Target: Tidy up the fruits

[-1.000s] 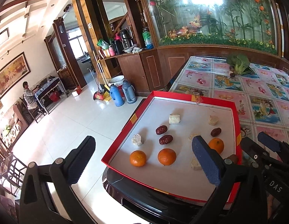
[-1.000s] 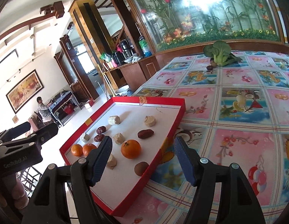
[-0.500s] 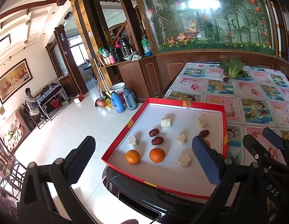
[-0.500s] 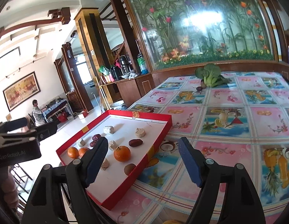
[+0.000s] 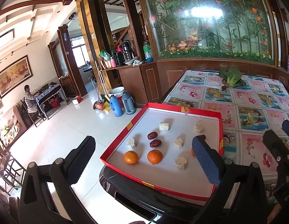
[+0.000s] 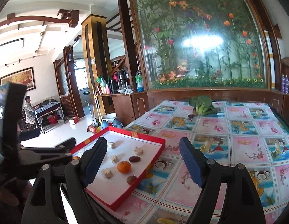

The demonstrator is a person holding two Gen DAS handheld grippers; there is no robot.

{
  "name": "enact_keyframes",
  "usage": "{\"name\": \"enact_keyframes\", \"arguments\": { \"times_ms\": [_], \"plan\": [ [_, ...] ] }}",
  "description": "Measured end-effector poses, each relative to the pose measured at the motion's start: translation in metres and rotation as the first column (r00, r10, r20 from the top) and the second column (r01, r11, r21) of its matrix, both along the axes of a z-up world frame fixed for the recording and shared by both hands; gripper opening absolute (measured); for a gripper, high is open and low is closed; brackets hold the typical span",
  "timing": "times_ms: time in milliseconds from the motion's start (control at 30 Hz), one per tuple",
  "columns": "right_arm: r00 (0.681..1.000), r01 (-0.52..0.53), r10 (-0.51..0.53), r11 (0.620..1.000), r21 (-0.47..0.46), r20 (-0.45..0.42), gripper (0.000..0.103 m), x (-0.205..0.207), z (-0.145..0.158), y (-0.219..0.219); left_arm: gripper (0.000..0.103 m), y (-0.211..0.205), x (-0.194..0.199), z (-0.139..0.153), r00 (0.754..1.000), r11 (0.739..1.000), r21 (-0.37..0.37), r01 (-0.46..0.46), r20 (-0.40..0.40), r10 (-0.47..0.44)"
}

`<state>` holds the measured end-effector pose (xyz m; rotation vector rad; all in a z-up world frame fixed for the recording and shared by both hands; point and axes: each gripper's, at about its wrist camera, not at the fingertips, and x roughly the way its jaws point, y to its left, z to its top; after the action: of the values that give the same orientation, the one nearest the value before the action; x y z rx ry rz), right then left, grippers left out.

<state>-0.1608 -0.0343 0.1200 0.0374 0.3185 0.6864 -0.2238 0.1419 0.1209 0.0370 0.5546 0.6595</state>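
Observation:
A red tray (image 5: 187, 109) with a white floor lies on the table's near left corner. It holds two oranges (image 5: 131, 157) (image 5: 154, 156), two red dates (image 5: 152, 135), a third date, several pale cubes (image 5: 180, 162) and another orange (image 6: 124, 166), with a brown fruit (image 6: 131, 179) in front of it. My left gripper (image 5: 142, 161) is open and empty, held back from the tray's near edge. My right gripper (image 6: 143, 161) is open and empty, above the tray's right rim (image 6: 153, 158).
The table has a fruit-print cloth (image 6: 237, 141). A green leafy vegetable (image 5: 230, 76) and a small dark fruit lie at its far end. Two thermos flasks (image 5: 124, 104) and a broom stand on the floor left of the table. A wooden cabinet wall rises behind.
Both grippers have pulled back and risen away from the tray, so the tray looks smaller and farther. Both stay open and empty. Nothing in the tray has moved.

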Motion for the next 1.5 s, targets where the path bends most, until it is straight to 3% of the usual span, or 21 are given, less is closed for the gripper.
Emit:
{"name": "enact_keyframes", "arguments": {
  "times_ms": [300,1133,1500],
  "plan": [
    [0.998,-0.010,0.013,0.998,-0.060,0.062,0.082,-0.019,0.010,0.018,0.103,0.012,-0.003,-0.005,1.000,0.999,-0.033,-0.009,0.005,0.009],
    [1.000,0.003,-0.002,0.993,-0.118,0.007,0.082,-0.028,0.010,0.037,0.103,0.033,-0.027,-0.004,0.998,0.994,-0.113,-0.006,0.069,0.014],
    [0.999,0.031,-0.030,0.993,-0.116,0.012,0.082,-0.028,0.010,0.035,0.103,0.028,-0.027,-0.009,0.999,0.990,-0.140,0.023,0.052,-0.016]
  ]
}}
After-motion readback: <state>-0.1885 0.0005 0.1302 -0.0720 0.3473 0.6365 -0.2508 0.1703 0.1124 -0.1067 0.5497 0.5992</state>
